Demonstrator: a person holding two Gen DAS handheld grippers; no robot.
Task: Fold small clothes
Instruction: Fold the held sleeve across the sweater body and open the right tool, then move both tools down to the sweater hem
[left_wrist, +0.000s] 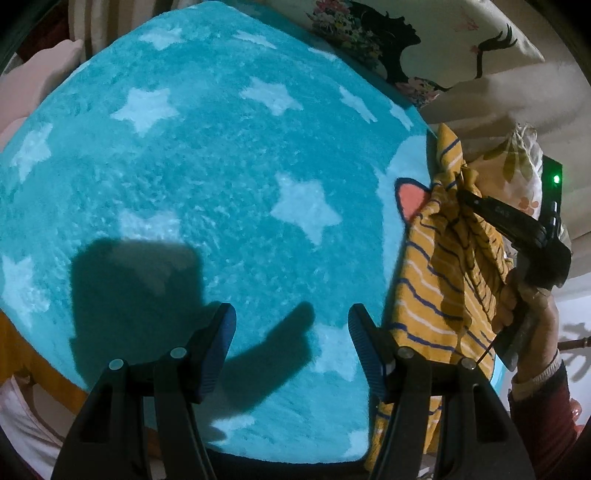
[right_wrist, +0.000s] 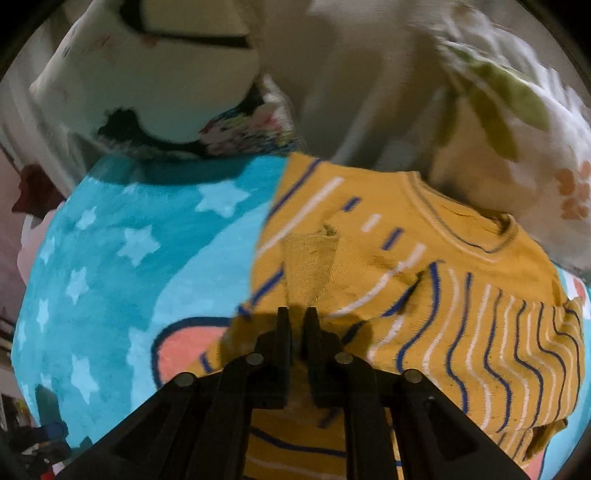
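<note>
A small yellow sweater (right_wrist: 424, 295) with blue and white stripes lies bunched at the right side of a turquoise star-patterned blanket (left_wrist: 203, 184). My right gripper (right_wrist: 298, 317) is shut on a fold of the sweater and lifts it; it also shows in the left wrist view (left_wrist: 465, 194), pinching the cloth. My left gripper (left_wrist: 291, 321) is open and empty above the blanket, just left of the sweater (left_wrist: 443, 277). The sweater's collar (right_wrist: 472, 236) points toward the pillows.
The blanket (right_wrist: 110, 258) carries a pink cartoon ear print (left_wrist: 410, 199). Pillows with floral and face prints (left_wrist: 406, 44) sit behind the blanket, and a leaf-print pillow (right_wrist: 517, 110) lies right of the sweater. The person's hand and red sleeve (left_wrist: 543, 387) are at far right.
</note>
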